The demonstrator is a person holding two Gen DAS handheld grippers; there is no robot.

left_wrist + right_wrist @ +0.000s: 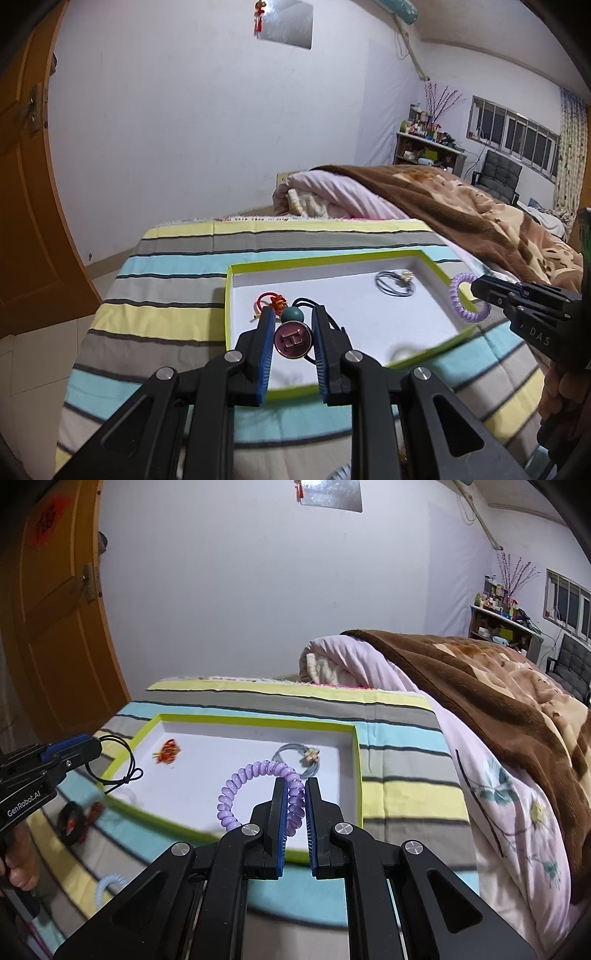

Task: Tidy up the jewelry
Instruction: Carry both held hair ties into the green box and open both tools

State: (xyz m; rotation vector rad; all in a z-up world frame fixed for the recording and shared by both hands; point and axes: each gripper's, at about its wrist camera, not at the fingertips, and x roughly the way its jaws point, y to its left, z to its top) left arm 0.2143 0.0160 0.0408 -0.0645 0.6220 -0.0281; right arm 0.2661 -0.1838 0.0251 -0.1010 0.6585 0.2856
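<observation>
Left wrist view: my left tongs point(293, 325) are closed on a black elastic hair tie with a teal bead and a maroon button marked H point(293, 341); the button sits between the blue pads, the cord looping out past the right pad. Directly beneath and ahead lies the white tray with lime-green rim point(341, 256), set on the striped bedspread point(166, 295). A red knotted hair tie point(271, 302) rests in the tray just beyond my left fingertip; a grey hair tie with a pale charm point(395, 284) lies in the far right corner. My right tongs point(476, 290) hang over the tray's right rim, carrying the purple spiral hair tie point(467, 299).

Right wrist view: my right tongs point(295, 794) are clamped on the purple spiral hair tie point(255, 786), its loop drooping left of the pads, above the tray's near right part. Left tongs point(86, 747) to my left, over the tray's left rim, cord dangling. More ties lie on the bedspread outside the tray, blurred.

Judgement: placing step. Both pieces are over the tray; best lower each well inside the rim, apart from the ties already there, then release so the cord doesn't snag the pads.
</observation>
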